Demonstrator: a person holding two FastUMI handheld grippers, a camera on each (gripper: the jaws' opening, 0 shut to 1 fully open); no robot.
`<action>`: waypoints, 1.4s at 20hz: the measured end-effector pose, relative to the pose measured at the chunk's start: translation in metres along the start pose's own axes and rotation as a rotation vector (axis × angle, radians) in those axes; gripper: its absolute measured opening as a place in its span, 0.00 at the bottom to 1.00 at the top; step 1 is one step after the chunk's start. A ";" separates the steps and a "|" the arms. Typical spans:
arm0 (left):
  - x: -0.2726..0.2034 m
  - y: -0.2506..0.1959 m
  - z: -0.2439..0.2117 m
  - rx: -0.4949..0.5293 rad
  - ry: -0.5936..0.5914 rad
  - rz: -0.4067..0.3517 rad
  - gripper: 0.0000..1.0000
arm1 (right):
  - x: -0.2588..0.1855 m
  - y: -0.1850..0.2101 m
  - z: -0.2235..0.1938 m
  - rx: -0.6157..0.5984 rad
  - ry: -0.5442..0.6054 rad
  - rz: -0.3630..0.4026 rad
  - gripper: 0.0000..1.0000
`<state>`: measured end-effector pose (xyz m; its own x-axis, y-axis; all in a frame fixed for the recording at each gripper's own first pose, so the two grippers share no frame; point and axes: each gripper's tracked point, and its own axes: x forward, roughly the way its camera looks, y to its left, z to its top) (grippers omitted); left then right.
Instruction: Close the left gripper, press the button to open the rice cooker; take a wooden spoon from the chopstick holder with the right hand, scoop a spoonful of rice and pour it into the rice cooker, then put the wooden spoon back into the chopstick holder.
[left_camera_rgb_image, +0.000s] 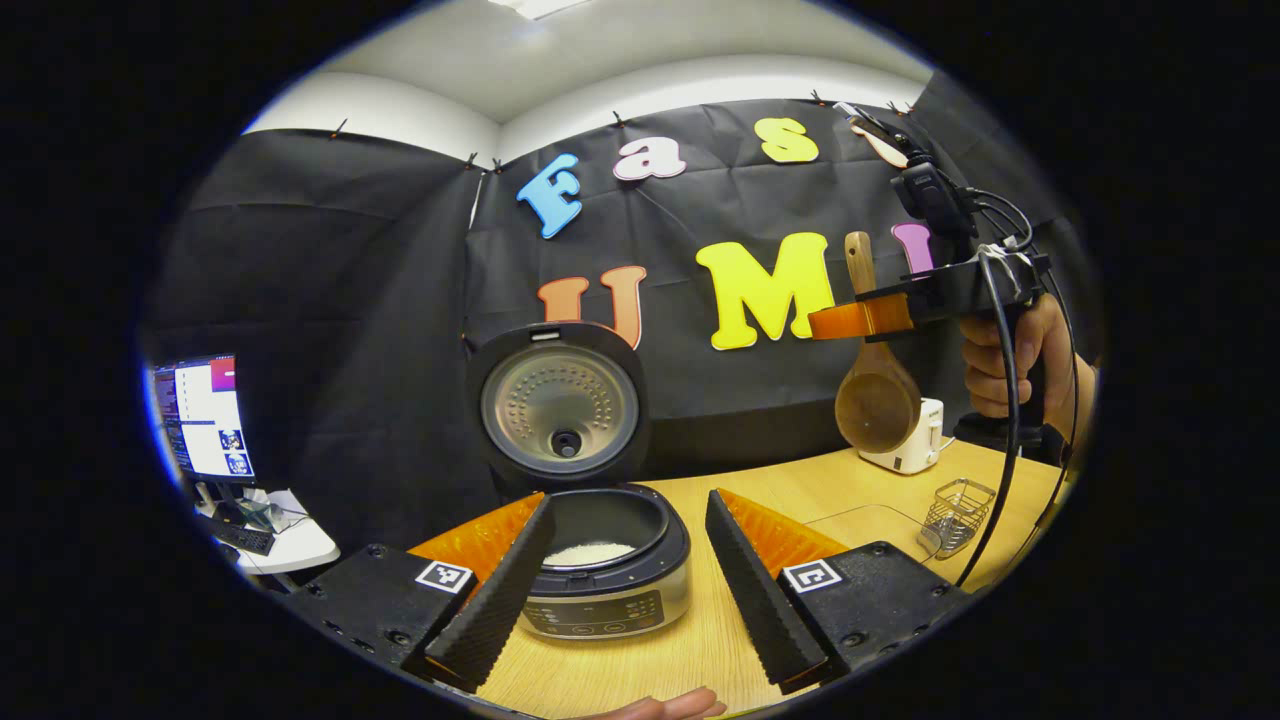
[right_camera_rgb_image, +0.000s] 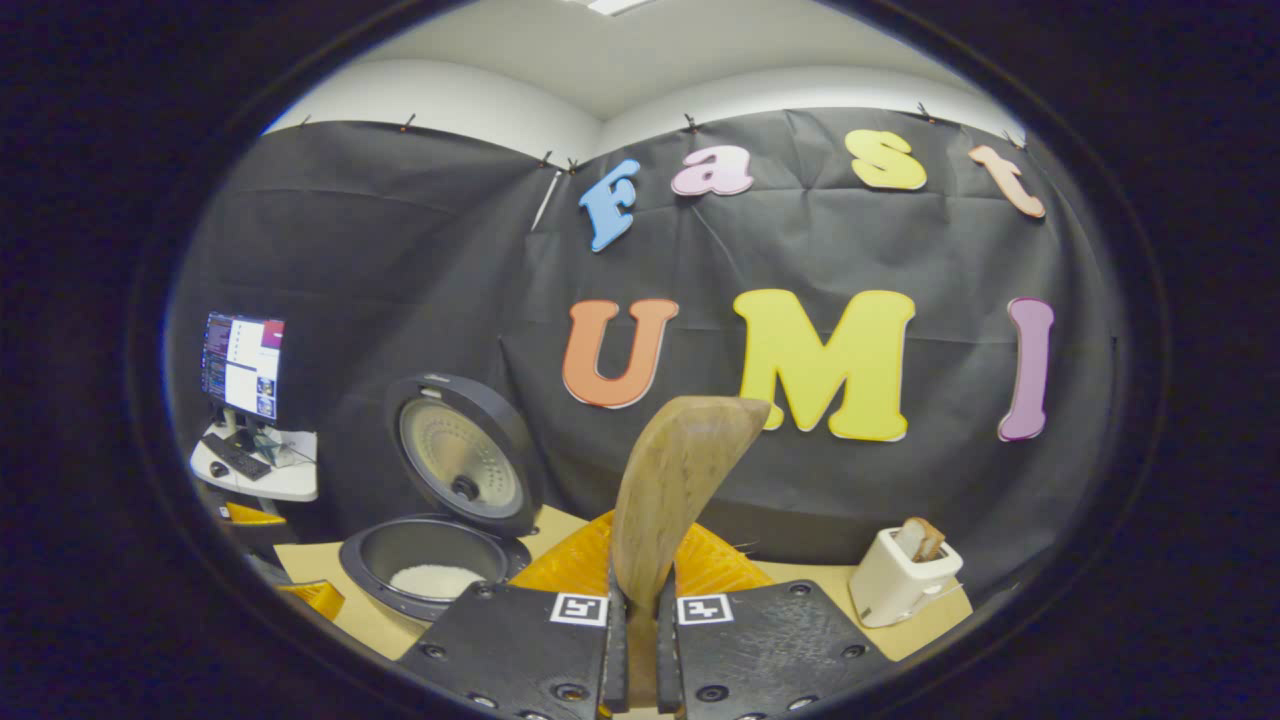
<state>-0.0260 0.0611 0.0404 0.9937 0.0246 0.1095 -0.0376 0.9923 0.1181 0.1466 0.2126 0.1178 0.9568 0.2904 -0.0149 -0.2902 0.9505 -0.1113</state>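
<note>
Wooden spoon, light, stiff and smooth enough to twist, sits pinched by its handle in my right gripper's jaws, held high above the surface near the holder, while my left gripper jaws stand spread before the open rice cooker.

Wooden spoon between tongs
</note>
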 end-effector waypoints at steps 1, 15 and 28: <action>0.002 -0.005 -0.003 0.010 0.008 -0.006 0.97 | -0.003 -0.015 -0.006 0.001 0.011 -0.021 0.10; 0.011 -0.007 -0.014 -0.019 0.038 0.024 0.95 | -0.027 -0.174 -0.146 0.190 0.211 -0.292 0.11; 0.017 0.011 -0.023 -0.090 0.069 0.047 0.95 | -0.052 -0.174 -0.249 0.551 0.406 -0.310 0.14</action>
<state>-0.0070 0.0755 0.0213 0.9961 0.0770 0.0442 -0.0781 0.9966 0.0251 0.1517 0.0047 -0.1099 0.8966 0.0382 -0.4413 0.1288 0.9308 0.3422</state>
